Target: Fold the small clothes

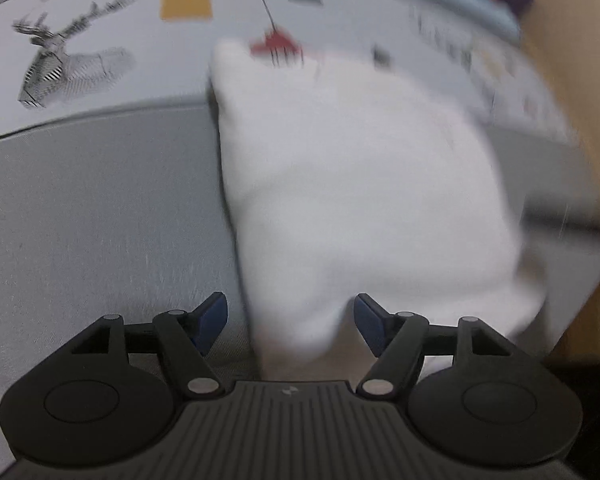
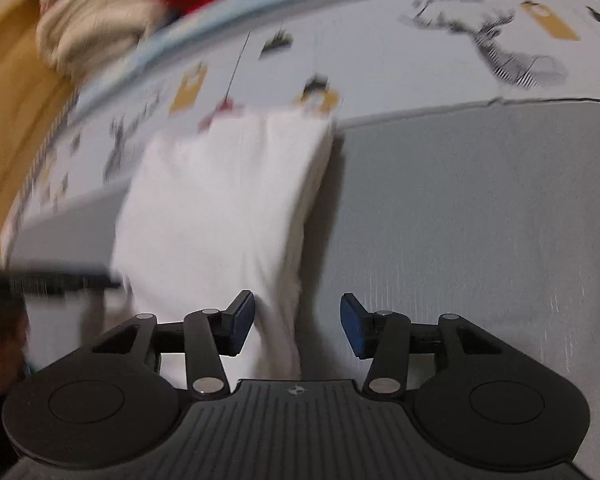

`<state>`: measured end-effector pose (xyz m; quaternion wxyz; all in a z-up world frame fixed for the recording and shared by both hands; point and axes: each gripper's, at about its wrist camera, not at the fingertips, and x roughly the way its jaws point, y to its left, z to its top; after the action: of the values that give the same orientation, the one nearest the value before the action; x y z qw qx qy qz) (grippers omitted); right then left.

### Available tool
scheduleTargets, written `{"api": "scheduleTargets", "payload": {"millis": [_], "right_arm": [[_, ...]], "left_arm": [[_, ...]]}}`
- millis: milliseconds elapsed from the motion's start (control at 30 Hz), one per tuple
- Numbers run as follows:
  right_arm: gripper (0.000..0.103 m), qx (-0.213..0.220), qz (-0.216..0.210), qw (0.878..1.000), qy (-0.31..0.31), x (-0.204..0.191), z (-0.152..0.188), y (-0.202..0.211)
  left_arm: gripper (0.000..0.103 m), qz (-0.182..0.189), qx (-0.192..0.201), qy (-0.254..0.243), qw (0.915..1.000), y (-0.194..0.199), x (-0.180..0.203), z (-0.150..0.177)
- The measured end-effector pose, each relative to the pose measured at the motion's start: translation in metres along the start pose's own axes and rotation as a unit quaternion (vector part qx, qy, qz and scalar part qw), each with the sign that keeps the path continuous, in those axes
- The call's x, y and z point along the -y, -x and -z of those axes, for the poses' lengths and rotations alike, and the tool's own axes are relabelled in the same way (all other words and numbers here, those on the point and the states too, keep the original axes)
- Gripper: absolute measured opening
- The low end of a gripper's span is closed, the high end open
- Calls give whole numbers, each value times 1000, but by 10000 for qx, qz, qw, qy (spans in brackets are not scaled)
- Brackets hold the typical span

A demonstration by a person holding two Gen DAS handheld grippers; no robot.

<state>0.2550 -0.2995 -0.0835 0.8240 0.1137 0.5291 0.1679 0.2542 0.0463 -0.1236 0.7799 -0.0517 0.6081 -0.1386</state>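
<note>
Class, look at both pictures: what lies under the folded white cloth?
The white cloth rests mostly on a plain grey surface, and its far edge overlaps a printed sheet with deer and tags. Anything directly beneath it is covered.

Grey mat [image 1: 100, 220], deer-print sheet [image 2: 440, 64], crumpled beige and red fabric [image 2: 96, 16]

White folded garment [image 1: 360, 184]; grey worktop [image 1: 100, 220]; pale cloth [image 1: 120, 20] printed with black deer and mustard tags; blue-padded tools.

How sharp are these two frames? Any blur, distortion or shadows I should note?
Left wrist view: the white cloth and printed sheet are motion-smeared, the left gripper sharp. Right wrist view: the clothes pile is heavily blurred, the fisheye bends edges, and the cloth throws a soft shadow on the grey mat.
</note>
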Motion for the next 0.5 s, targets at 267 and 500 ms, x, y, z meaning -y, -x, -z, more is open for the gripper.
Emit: {"api": "scheduleTargets", "payload": {"millis": [267,500], "right_arm": [[50,907,111,9843,-1511,6,-39,-29],[2,1444,180,9778,-1510,-9,-58,-47]], "left_arm": [[80,-348,-228,-1266,9911,-7,14,21],[81,-254,-262,-1346,9902,-6,4,22]]}}
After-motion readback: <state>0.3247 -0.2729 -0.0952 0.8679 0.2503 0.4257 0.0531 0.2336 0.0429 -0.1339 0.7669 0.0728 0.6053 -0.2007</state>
